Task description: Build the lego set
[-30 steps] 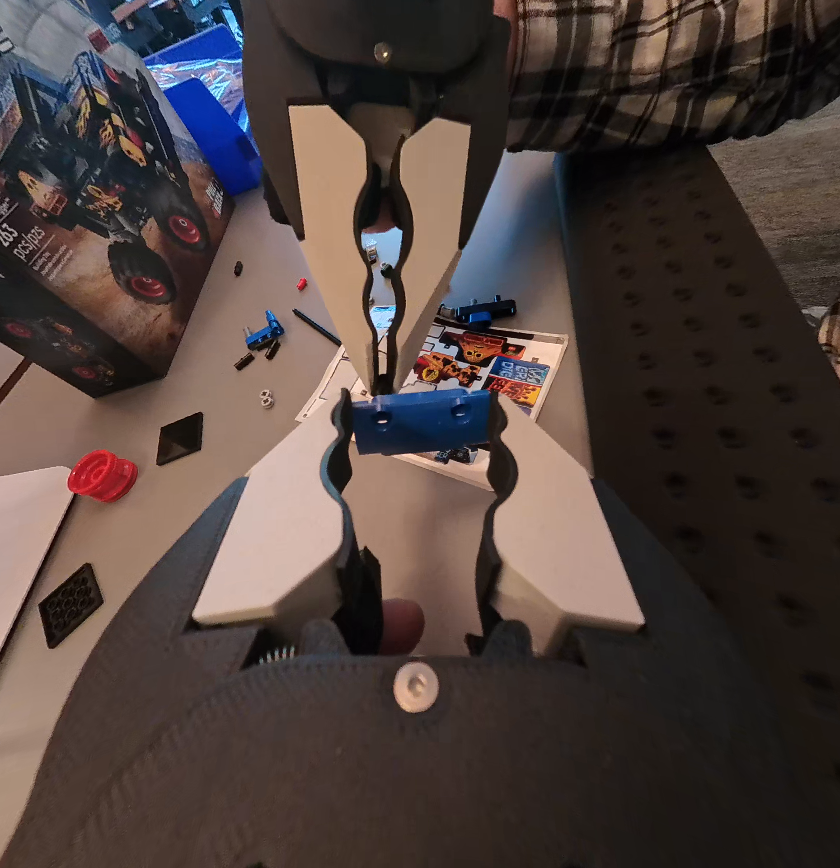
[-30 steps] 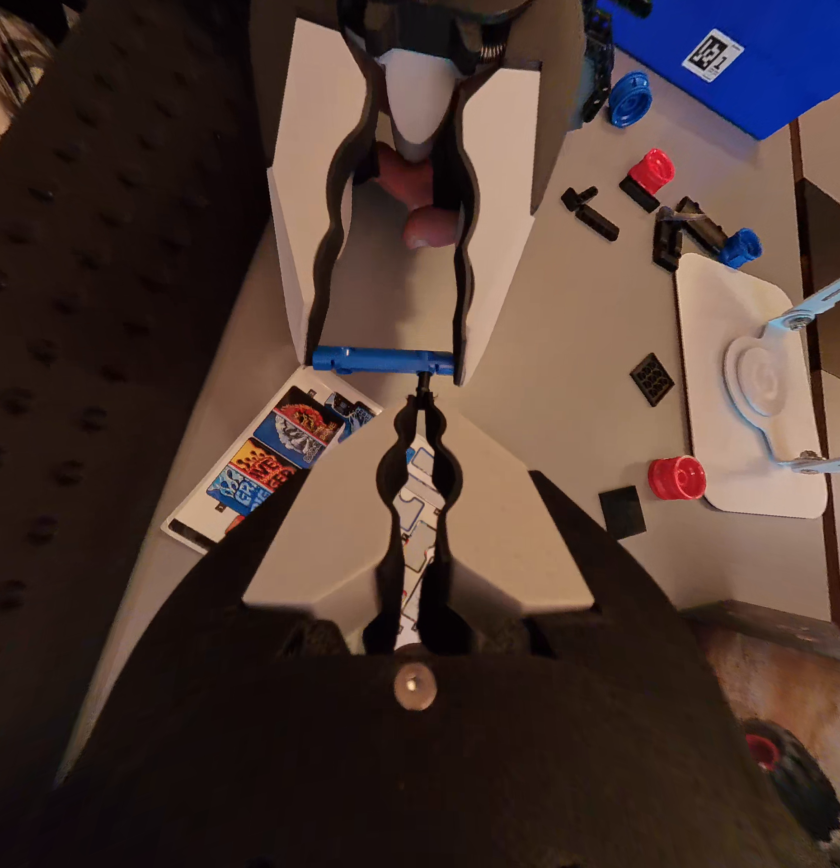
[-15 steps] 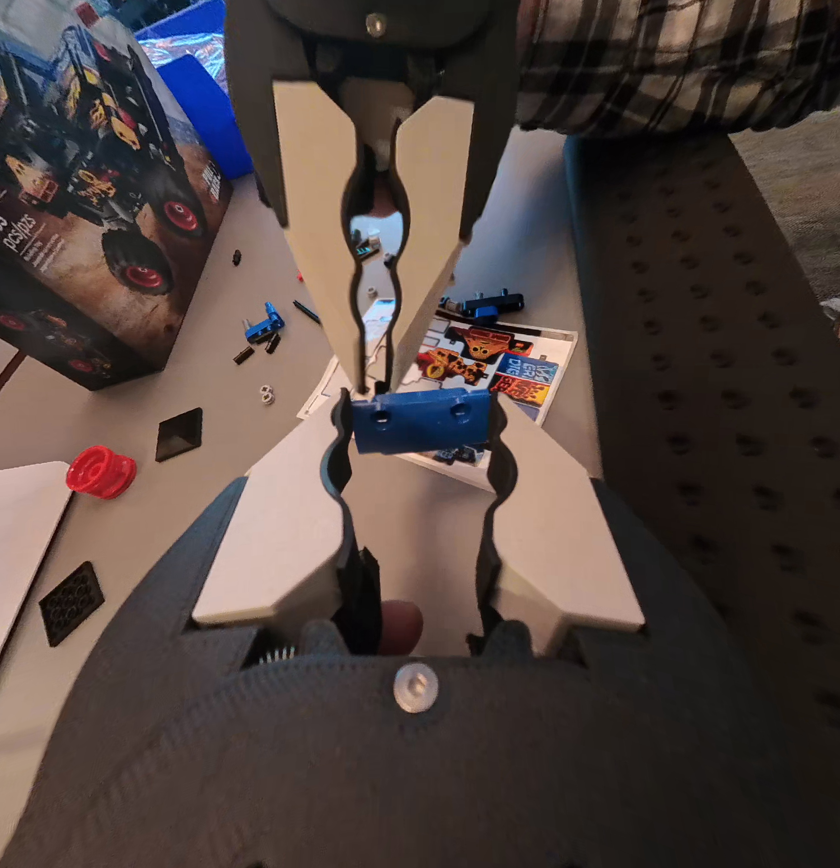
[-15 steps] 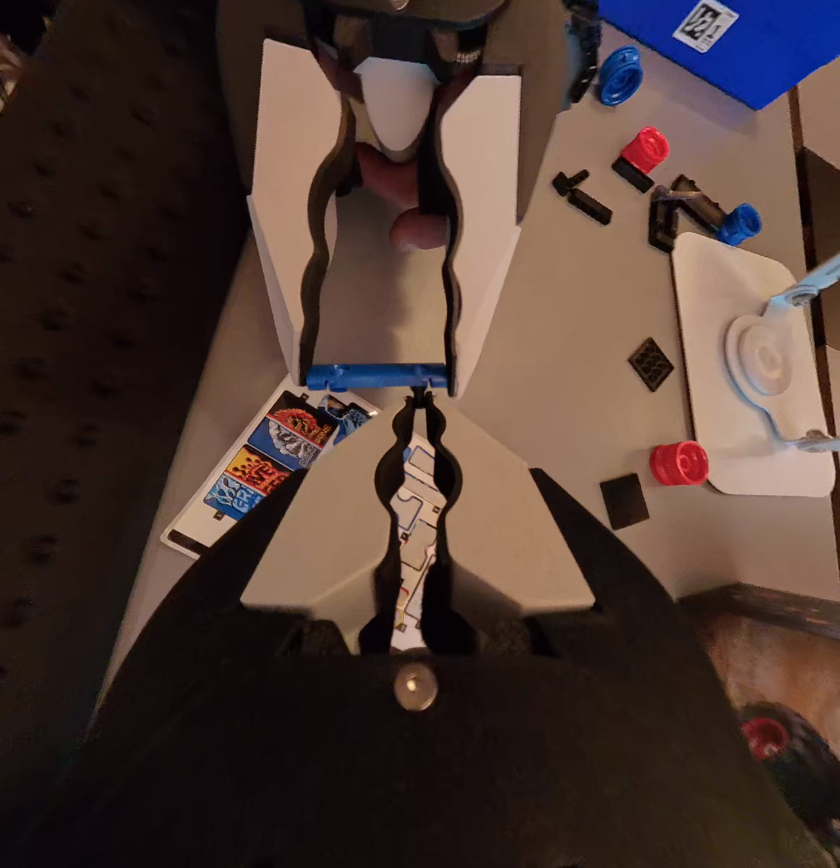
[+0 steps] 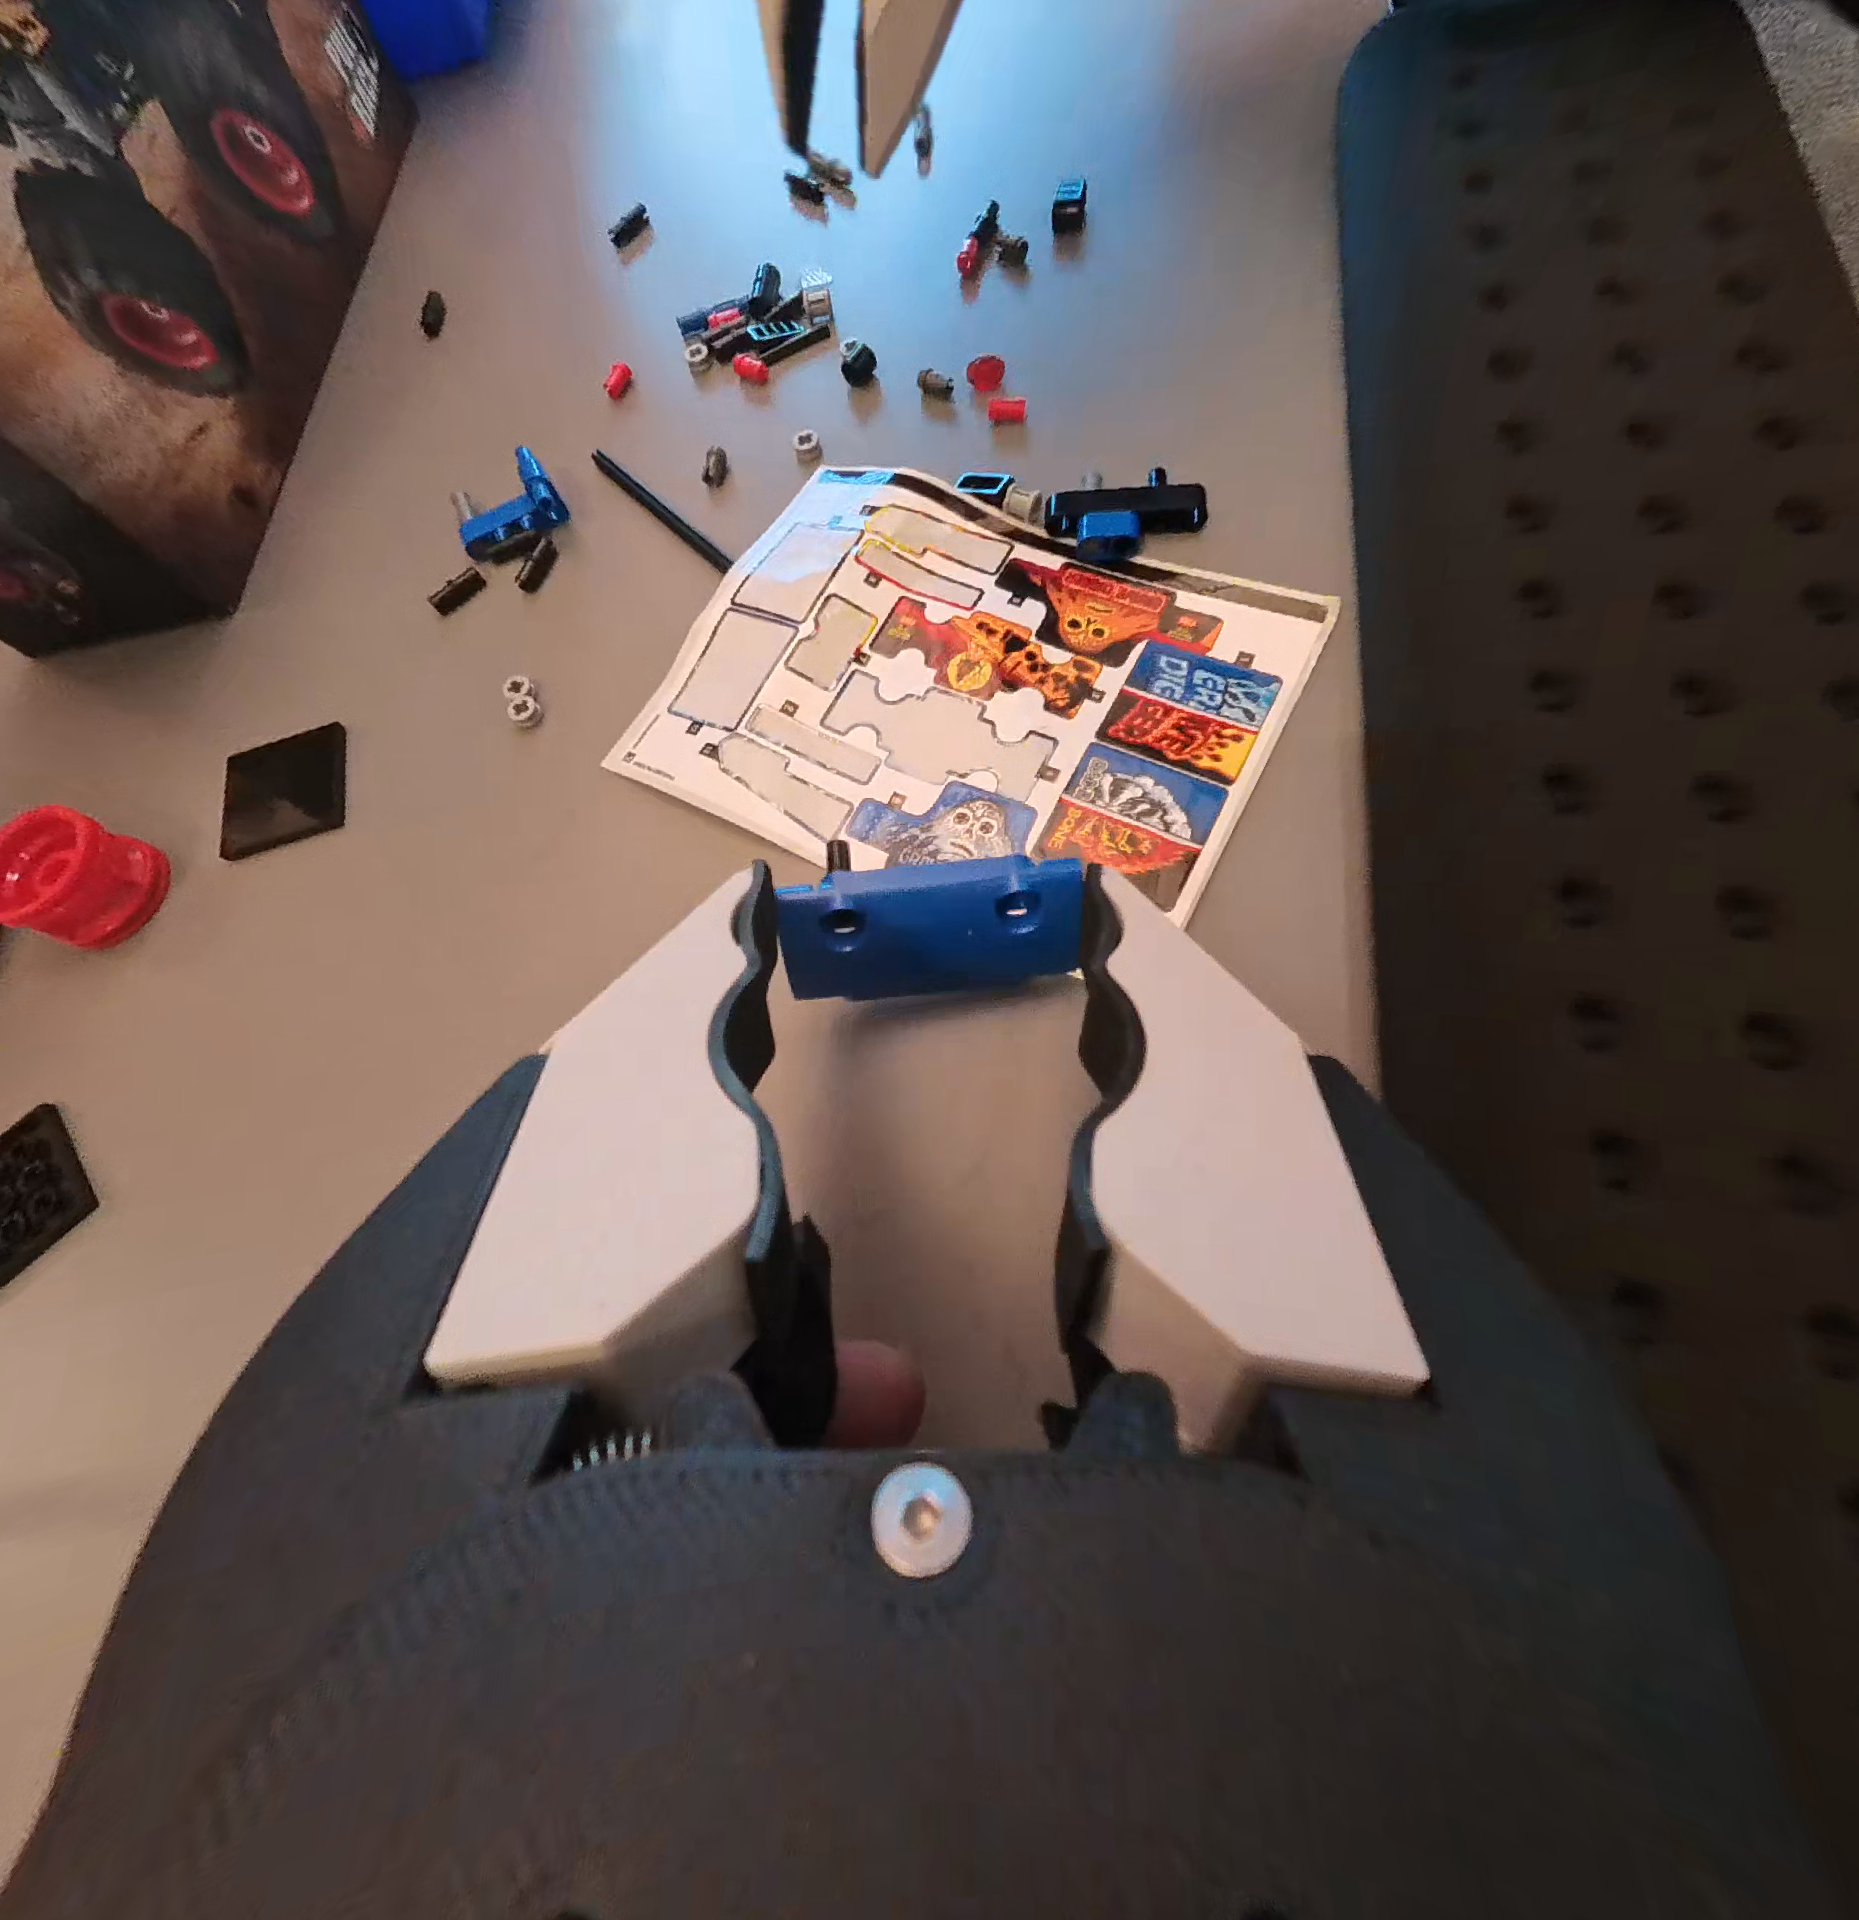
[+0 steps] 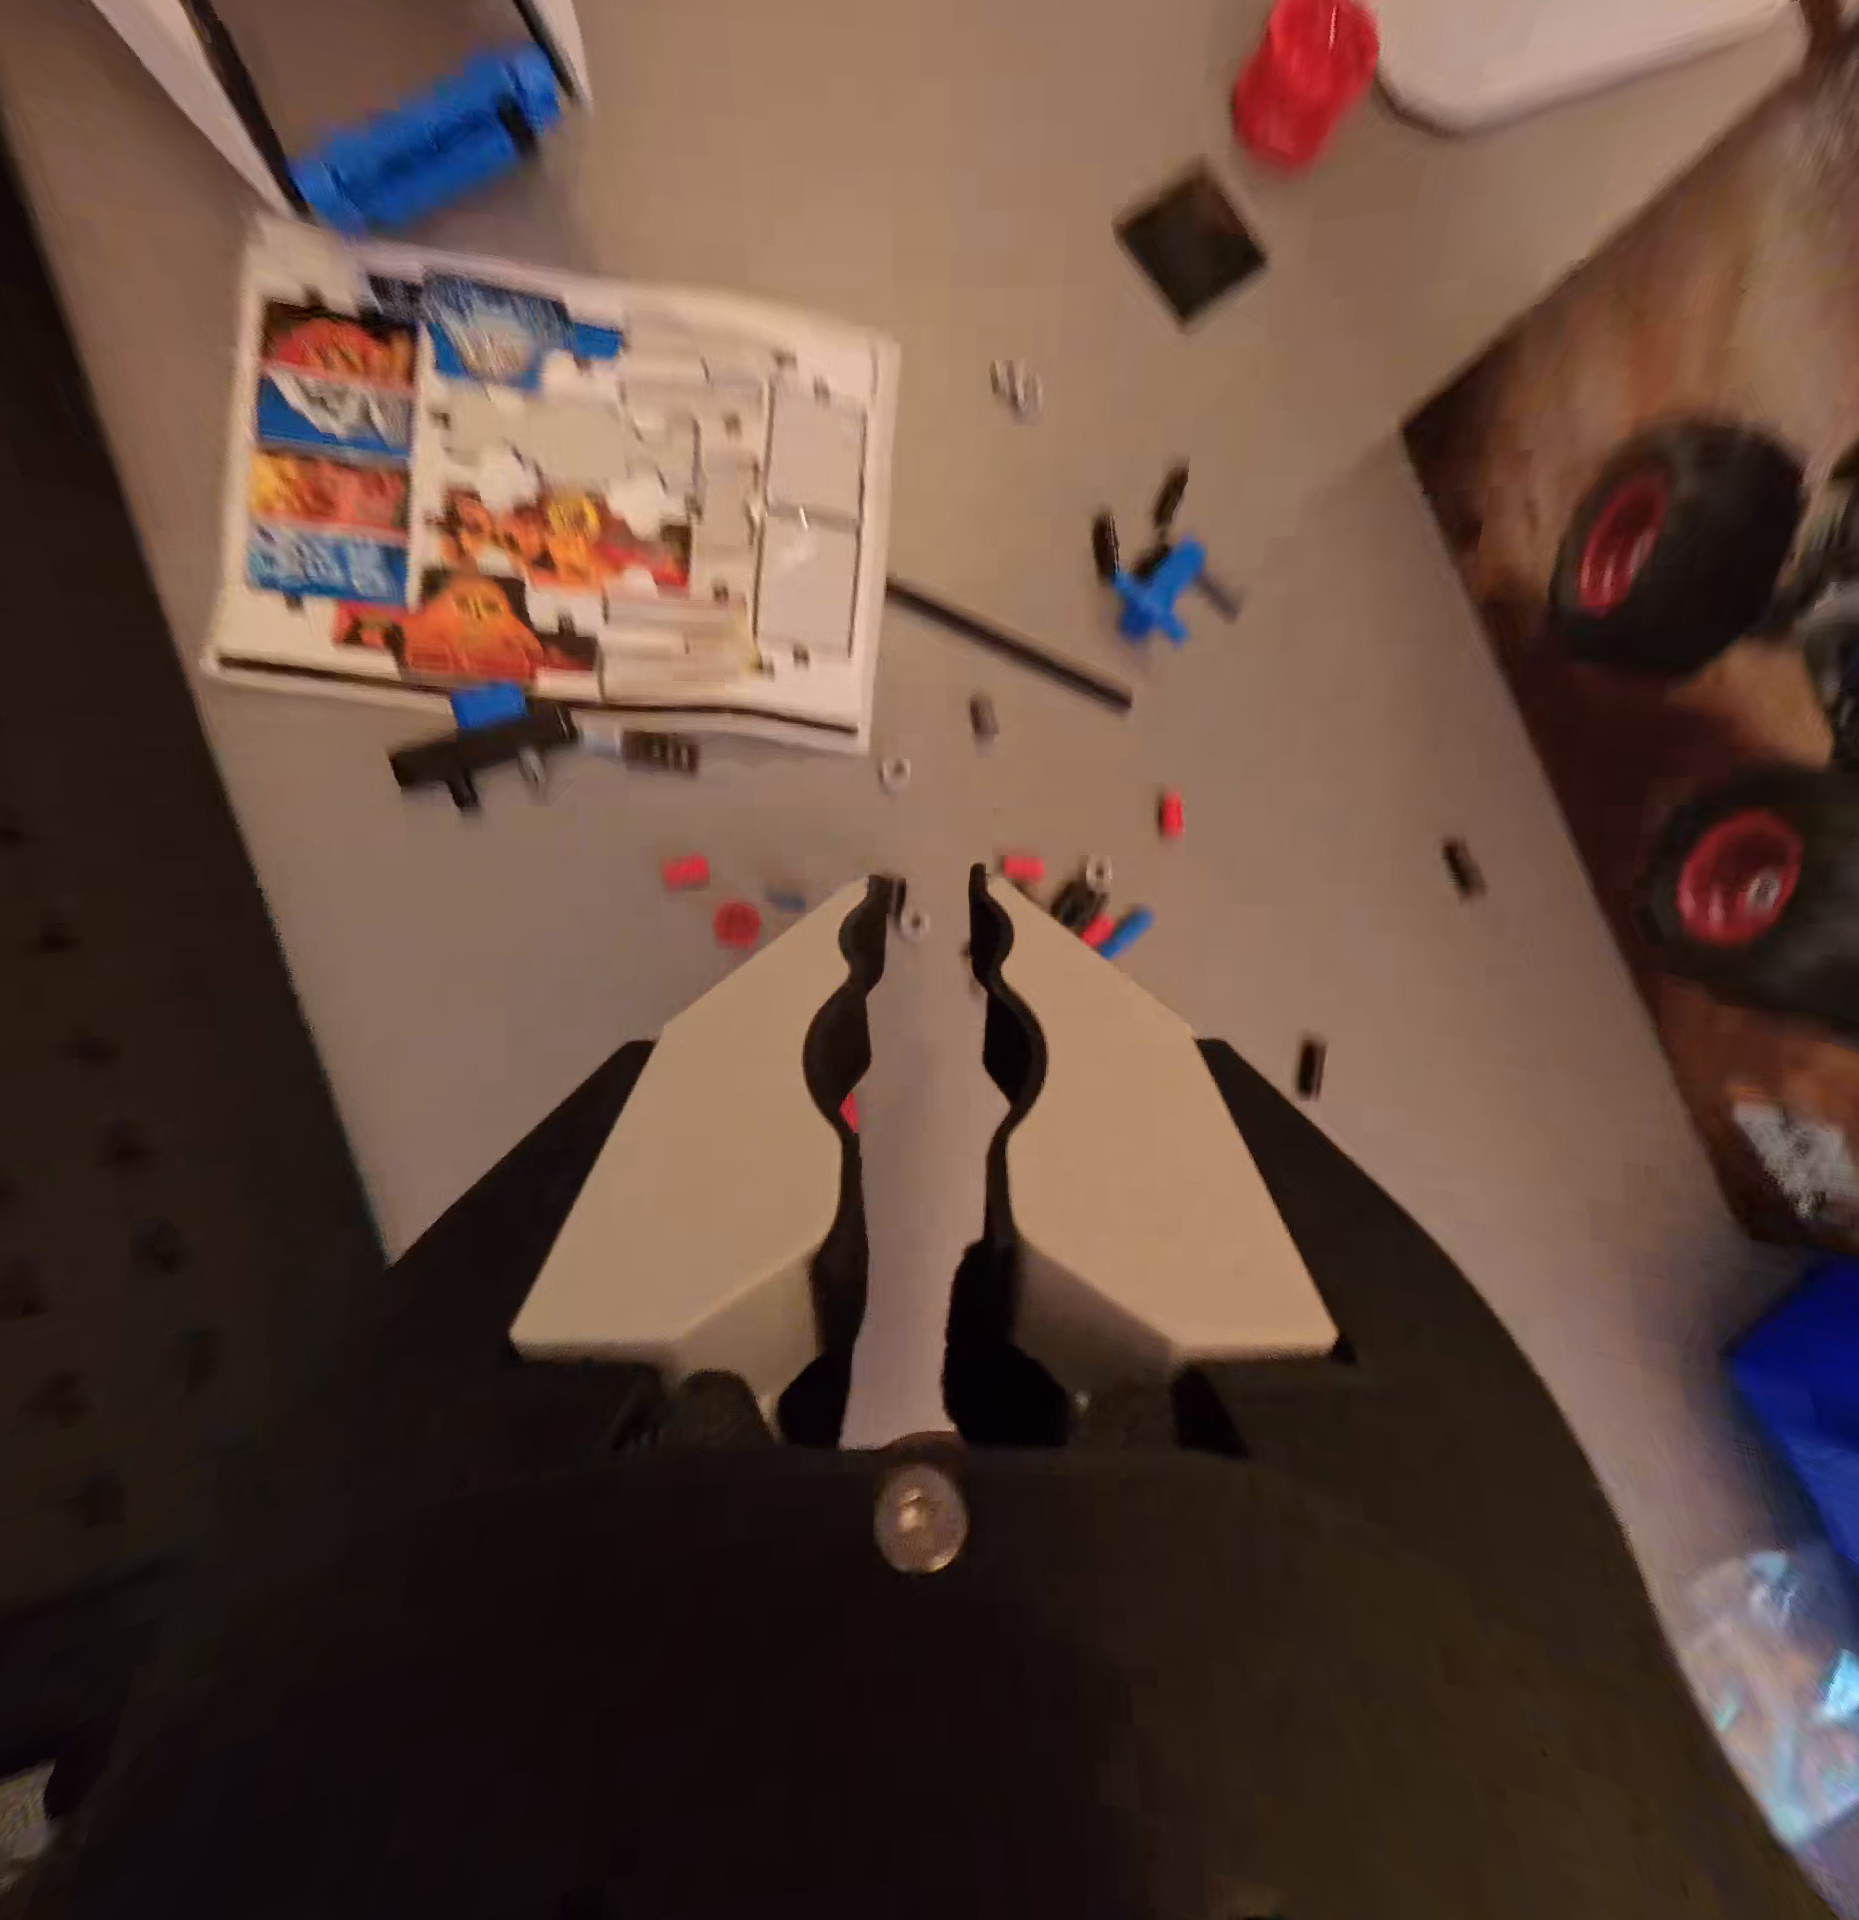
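My left gripper (image 5: 930,904) is shut on a blue Lego piece (image 5: 925,940) with two holes, held above the table near the sticker sheet. A small black pin (image 5: 838,854) sticks up from its far left corner. My right gripper (image 6: 930,894) is slightly open and empty, low over a scatter of small red, black and grey pins (image 6: 1076,904). Its fingertips (image 5: 883,135) show at the top of the left wrist view. The blue piece also shows, blurred, in the right wrist view (image 6: 426,135).
A sticker sheet (image 5: 966,686) lies mid-table, with a black-and-blue assembly (image 5: 1122,514) at its far edge. The set's box (image 5: 125,312) stands at left. A red wheel hub (image 5: 68,878), black tile (image 5: 281,790), blue connector (image 5: 514,509) and black axle (image 5: 660,509) lie about. A dark dimpled surface (image 5: 1631,727) borders the right. The left gripper's tips are roughly 20 centimetres from the right gripper's. From my left tips it is roughly 20 centimetres to the red wheel hub (image 5: 68,878); from my right, 25 centimetres.
My right gripper has drawn back from the blue piece to the far pile of small parts and opened a little. A black pin now stands in the blue piece. The left gripper keeps its hold.
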A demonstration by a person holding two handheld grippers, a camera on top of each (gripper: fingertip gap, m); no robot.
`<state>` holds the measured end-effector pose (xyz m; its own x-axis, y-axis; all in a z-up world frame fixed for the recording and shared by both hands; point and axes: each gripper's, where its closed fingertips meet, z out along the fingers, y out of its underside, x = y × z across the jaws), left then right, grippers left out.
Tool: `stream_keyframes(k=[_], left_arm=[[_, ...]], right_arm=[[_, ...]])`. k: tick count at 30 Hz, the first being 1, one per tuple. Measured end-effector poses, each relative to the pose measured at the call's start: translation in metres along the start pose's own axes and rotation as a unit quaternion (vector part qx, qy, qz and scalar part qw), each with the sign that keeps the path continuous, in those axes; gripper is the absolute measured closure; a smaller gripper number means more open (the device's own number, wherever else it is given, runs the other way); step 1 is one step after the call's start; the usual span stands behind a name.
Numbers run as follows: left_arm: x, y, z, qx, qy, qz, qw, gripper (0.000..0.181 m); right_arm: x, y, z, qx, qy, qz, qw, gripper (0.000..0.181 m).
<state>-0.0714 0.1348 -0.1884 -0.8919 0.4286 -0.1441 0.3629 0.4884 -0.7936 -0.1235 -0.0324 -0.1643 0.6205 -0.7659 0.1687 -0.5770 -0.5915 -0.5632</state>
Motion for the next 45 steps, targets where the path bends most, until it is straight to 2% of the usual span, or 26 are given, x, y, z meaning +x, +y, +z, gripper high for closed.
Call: stream_keyframes(k=[4, 9, 13, 19, 21, 25, 29, 35, 37, 40, 43, 45], left_arm=[[0.002, 0.004, 0.000, -0.005, 0.010, -0.012, 1.000, 0.124], [0.002, 0.004, 0.002, -0.004, 0.014, -0.015, 1.000, 0.124], [0.001, 0.004, 0.003, -0.002, 0.009, -0.016, 1.000, 0.124], [0.000, 0.004, 0.003, -0.003, 0.011, -0.021, 1.000, 0.124], [0.000, 0.004, 0.004, -0.006, 0.013, -0.023, 1.000, 0.124], [0.001, 0.005, 0.005, -0.016, 0.017, -0.030, 0.999, 0.123], [0.005, 0.018, 0.008, -0.050, 0.025, -0.032, 0.998, 0.120], [0.001, 0.013, 0.001, -0.045, 0.005, -0.021, 0.999, 0.105], [-0.006, 0.000, -0.007, -0.018, -0.023, -0.007, 1.000, 0.114], [-0.009, -0.028, -0.018, 0.035, -0.078, 0.085, 0.993, 0.134], [-0.006, -0.039, -0.017, 0.031, -0.130, 0.186, 0.973, 0.147], [-0.002, -0.039, -0.013, 0.019, -0.139, 0.217, 0.966, 0.149]], right_arm=[[-0.004, 0.040, -0.010, -0.029, -0.011, 0.044, 0.999, 0.168], [-0.011, 0.071, -0.010, -0.045, -0.018, 0.073, 0.996, 0.170], [-0.016, 0.080, -0.001, -0.035, -0.035, 0.090, 0.995, 0.171], [-0.016, 0.075, -0.001, -0.001, -0.044, 0.095, 0.995, 0.179], [-0.014, 0.063, -0.008, 0.025, -0.034, 0.088, 0.995, 0.179], [-0.023, 0.016, -0.013, 0.065, -0.031, 0.051, 0.996, 0.179], [-0.047, -0.032, 0.010, 0.070, -0.071, 0.003, 0.995, 0.178], [-0.071, -0.087, 0.044, 0.091, -0.135, -0.022, 0.986, 0.178], [-0.075, -0.098, 0.052, 0.093, -0.149, -0.023, 0.984, 0.179], [-0.084, -0.111, 0.057, 0.108, -0.185, -0.007, 0.977, 0.179], [-0.091, -0.121, 0.055, 0.128, -0.226, 0.017, 0.966, 0.179], [-0.093, -0.124, 0.054, 0.137, -0.239, 0.026, 0.961, 0.179]])
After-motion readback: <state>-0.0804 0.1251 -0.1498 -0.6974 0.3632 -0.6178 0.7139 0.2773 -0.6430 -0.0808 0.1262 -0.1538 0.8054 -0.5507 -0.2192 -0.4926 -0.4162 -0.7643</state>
